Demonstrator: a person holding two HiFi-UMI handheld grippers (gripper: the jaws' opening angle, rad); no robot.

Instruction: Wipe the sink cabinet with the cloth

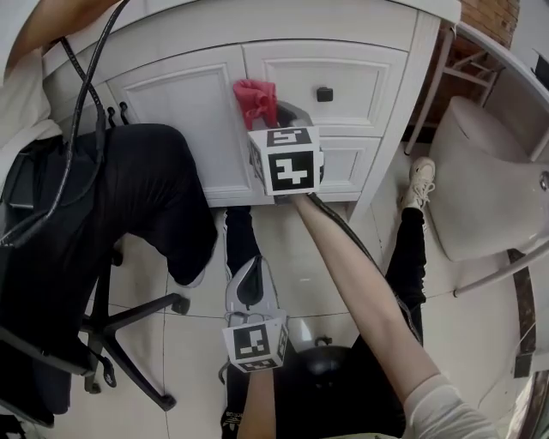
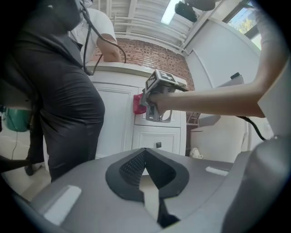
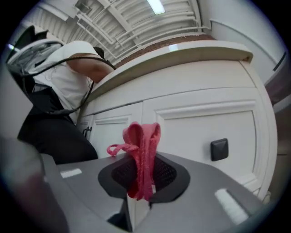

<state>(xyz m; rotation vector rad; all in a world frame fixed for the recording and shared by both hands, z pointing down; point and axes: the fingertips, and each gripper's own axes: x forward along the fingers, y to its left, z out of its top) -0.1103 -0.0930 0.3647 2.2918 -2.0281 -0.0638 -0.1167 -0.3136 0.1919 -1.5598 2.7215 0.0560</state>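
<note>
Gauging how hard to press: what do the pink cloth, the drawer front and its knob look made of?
Pink cloth: soft looped terry or microfibre, by its fuzzy, limp folds. Drawer front: white painted wood or board, satin, with raised moulding; core unclear. Knob: dark square, probably metal, matte.

1. Glossy pale floor tiles (image 1: 317,257) with dark joints spread under and all around the left gripper (image 1: 250,267).
2. A black office chair base (image 1: 129,319) on castors stands on the tiles to that gripper's left.
3. Well to the right of the right gripper (image 1: 270,116), a large white rounded fixture (image 1: 480,180) sits beside a pale tube frame (image 1: 431,86).
4. A red-brick wall (image 2: 154,57) rises beyond the right gripper.
5. High above it, a white slatted ceiling (image 3: 118,22) carries a lit strip light (image 3: 156,5).
</note>
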